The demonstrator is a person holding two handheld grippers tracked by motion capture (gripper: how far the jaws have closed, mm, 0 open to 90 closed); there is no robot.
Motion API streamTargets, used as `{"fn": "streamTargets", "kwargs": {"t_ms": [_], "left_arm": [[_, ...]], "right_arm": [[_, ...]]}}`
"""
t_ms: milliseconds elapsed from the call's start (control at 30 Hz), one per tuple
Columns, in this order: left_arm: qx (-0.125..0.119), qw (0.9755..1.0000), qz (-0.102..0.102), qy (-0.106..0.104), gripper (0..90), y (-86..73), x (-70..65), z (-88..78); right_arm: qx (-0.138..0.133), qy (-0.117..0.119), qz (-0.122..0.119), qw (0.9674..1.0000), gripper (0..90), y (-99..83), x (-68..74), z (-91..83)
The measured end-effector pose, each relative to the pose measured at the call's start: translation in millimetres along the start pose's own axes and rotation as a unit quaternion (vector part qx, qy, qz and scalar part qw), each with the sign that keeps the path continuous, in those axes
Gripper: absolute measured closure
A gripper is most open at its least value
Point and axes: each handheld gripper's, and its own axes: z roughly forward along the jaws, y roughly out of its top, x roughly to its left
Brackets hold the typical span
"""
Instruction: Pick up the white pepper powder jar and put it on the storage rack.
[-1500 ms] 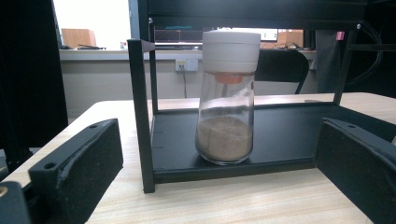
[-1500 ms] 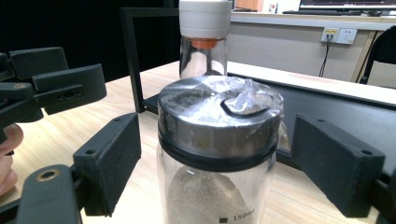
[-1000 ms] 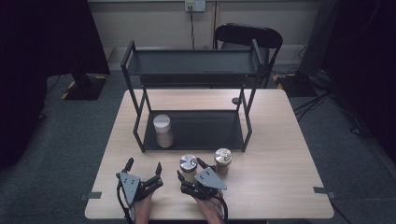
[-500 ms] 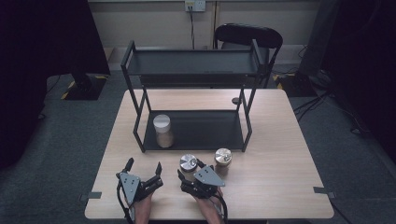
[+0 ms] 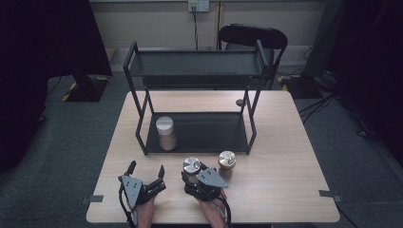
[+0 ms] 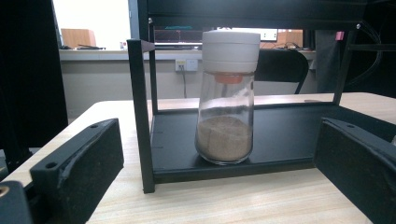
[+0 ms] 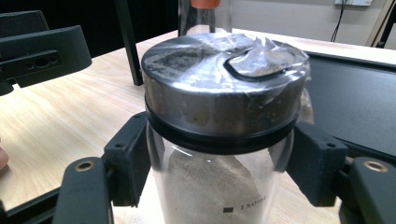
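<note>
A glass jar with a steel lid (image 5: 192, 166) stands on the table in front of the rack. My right gripper (image 5: 192, 175) is shut on it. In the right gripper view both pads (image 7: 127, 163) press the glass just under the film-covered steel lid (image 7: 219, 88), and pale powder fills the jar. A second steel-lidded jar (image 5: 227, 160) stands just to its right. My left gripper (image 5: 147, 167) rests open at the front left, with nothing between its fingers. It faces a white-lidded jar (image 6: 227, 98) of brown powder on the rack's lower shelf (image 6: 280, 140).
The black two-shelf rack (image 5: 195, 66) spans the table's middle and back, its front left post (image 6: 140, 116) close ahead of the left gripper. A black chair (image 5: 252, 35) stands behind the table. Bare wood (image 5: 285, 180) lies at the front right.
The right gripper has edged slightly left and forward at the steel-lidded jar. The left gripper and the other jars have not moved.
</note>
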Motion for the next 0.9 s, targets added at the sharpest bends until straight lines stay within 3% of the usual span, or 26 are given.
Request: {"fn": "streamTargets", "kwargs": {"t_ms": [900], "left_arm": [[0.0,1.0,0.0,-0.001,1.1,0.0,0.2,0.0]], "right_arm": [[0.0,-0.005,-0.003,1.0,30.7,0.1,2.8,-1.2]]}}
